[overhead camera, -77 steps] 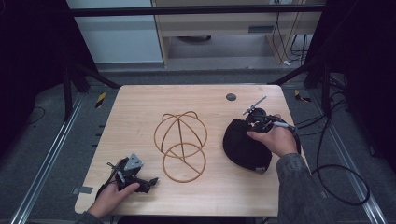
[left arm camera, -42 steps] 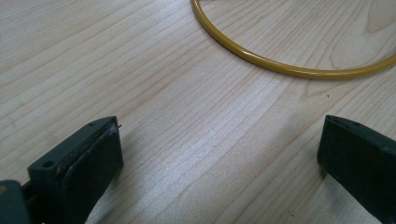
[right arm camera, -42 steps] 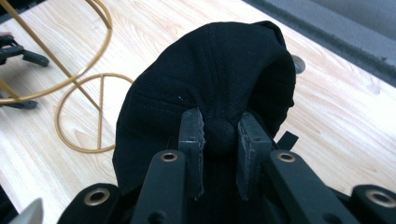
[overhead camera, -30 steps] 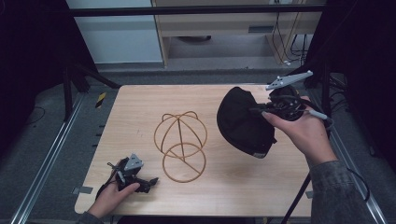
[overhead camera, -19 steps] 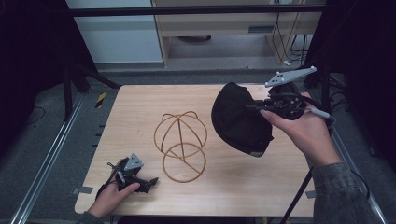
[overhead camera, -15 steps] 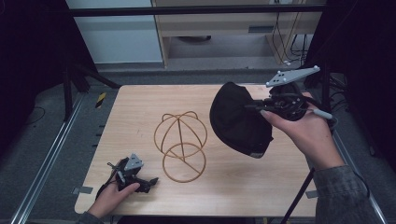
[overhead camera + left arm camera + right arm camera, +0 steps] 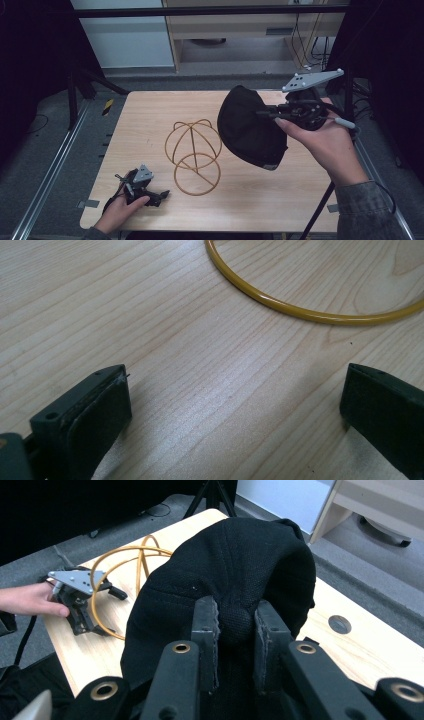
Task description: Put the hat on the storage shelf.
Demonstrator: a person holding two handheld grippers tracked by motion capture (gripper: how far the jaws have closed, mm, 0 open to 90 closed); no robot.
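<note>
Lab recording bay, black curtains, aluminium rails, wooden table

High view looks forward and down over the whole counter; gripper cameras ride close, the left skimming the wood, sharing the wire stand at 12 o'clock.

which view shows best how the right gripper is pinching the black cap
The right gripper view: the right gripper has its jaws clamped on a bunched fold of the black cap, seen close up. The high view shows the cap hanging from it above the table, the pinch small. The left gripper view adds nothing on it.
</note>
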